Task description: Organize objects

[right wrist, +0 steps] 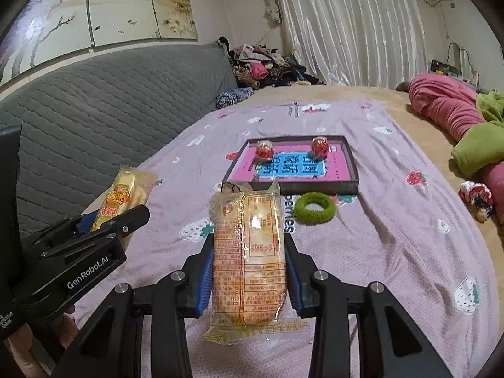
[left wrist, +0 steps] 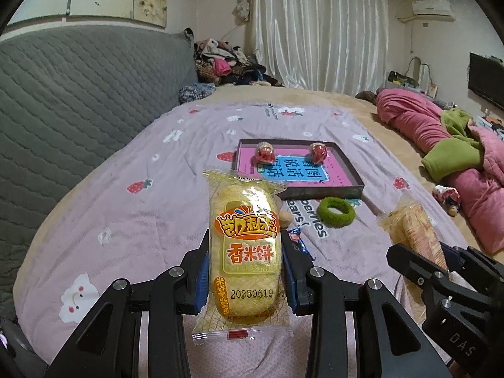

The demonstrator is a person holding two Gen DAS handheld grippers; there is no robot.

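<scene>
My left gripper [left wrist: 245, 271] is shut on a yellow rice-cracker packet [left wrist: 244, 245], label side up, held above the bed. My right gripper [right wrist: 249, 271] is shut on a second rice-cracker packet [right wrist: 249, 252], printed back side up. Each packet also shows in the other view: the right one at the right of the left wrist view [left wrist: 412, 230], the left one at the left of the right wrist view [right wrist: 121, 198]. Ahead lies a shallow dark box tray [left wrist: 352, 170] with a pink and blue bottom, holding two red-wrapped candies [left wrist: 264, 152] [left wrist: 317, 152]. A green hair ring [left wrist: 335, 212] lies before it.
A lilac strawberry-print sheet [left wrist: 157, 208] covers the bed. A small blue-wrapped item [left wrist: 299, 242] and a tan nut-like object [left wrist: 286, 219] lie behind the left packet. A grey quilted headboard [left wrist: 78, 100] is at left. Pink and green blankets [left wrist: 441, 138] lie at right.
</scene>
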